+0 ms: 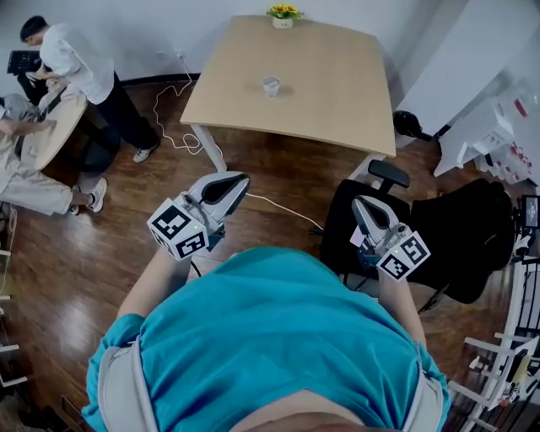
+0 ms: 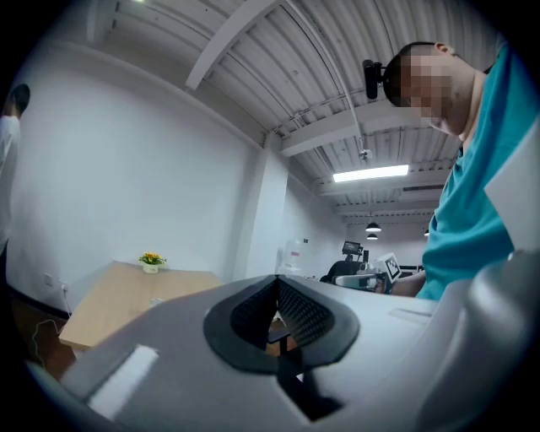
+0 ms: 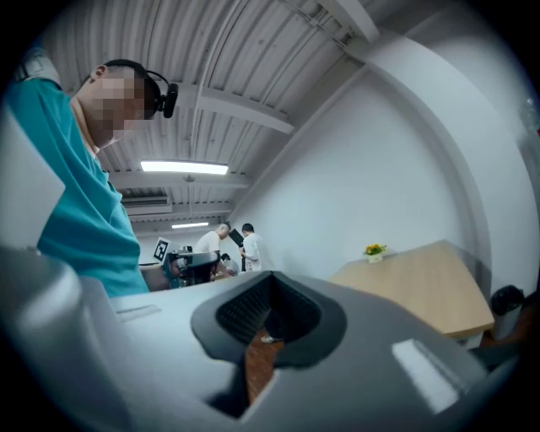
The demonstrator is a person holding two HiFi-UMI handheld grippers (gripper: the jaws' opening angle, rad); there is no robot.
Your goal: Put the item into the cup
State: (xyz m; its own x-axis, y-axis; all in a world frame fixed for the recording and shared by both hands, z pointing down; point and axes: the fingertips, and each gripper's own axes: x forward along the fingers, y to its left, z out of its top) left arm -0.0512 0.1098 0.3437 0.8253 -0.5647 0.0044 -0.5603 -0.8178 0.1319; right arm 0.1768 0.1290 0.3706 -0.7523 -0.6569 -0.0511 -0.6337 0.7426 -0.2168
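Observation:
A small clear cup (image 1: 270, 85) stands near the middle of the light wooden table (image 1: 337, 101), far ahead of me. I cannot make out a separate item beside it. Both grippers are held close to my chest, well short of the table. My left gripper (image 1: 239, 182) points toward the table, jaws closed together with nothing between them. My right gripper (image 1: 362, 206) is likewise shut and empty. In the left gripper view the pads (image 2: 297, 314) meet, with the table (image 2: 110, 304) beyond. In the right gripper view the pads (image 3: 245, 310) also meet, and the table (image 3: 422, 287) lies to the right.
A yellow flower pot (image 1: 283, 15) sits at the table's far edge. A black office chair (image 1: 439, 245) stands right of me. White cables (image 1: 179, 126) trail over the wooden floor. People (image 1: 80, 63) work at a round table on the left. White shelving (image 1: 498, 139) is at the right.

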